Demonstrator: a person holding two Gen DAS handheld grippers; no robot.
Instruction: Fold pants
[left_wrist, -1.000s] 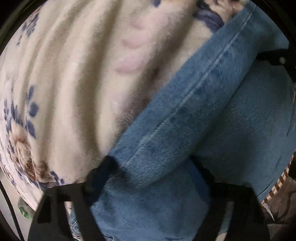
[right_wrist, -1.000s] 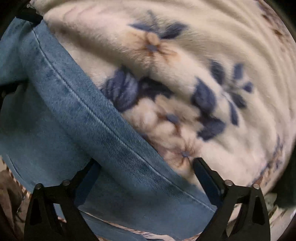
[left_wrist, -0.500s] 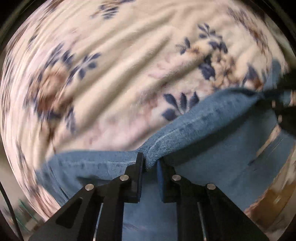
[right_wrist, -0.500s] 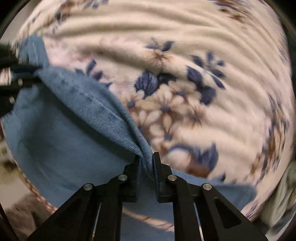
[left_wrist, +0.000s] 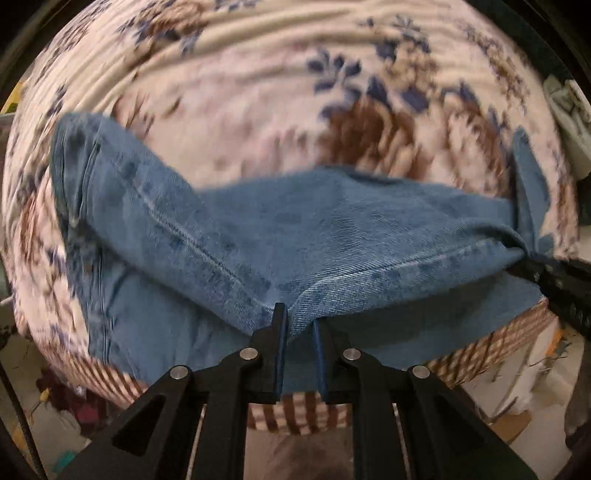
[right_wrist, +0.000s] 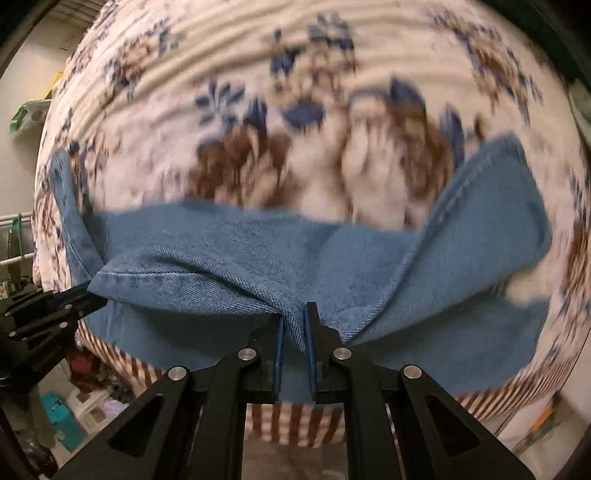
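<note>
Between my two hand-held grippers the jeans stretch crosswise over the floral blanket. My left hand-held gripper and right hand-held gripper each pinch one seamed fold, equally near.

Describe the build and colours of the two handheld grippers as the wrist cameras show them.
Both look alike. The left gripper and the right gripper each have matte black angular fingers with triangular cut-outs, round silver screw heads along the linkage, and dark blue pads lining the inner faces. No cables, markings or sleeves are clearly visible.
</note>
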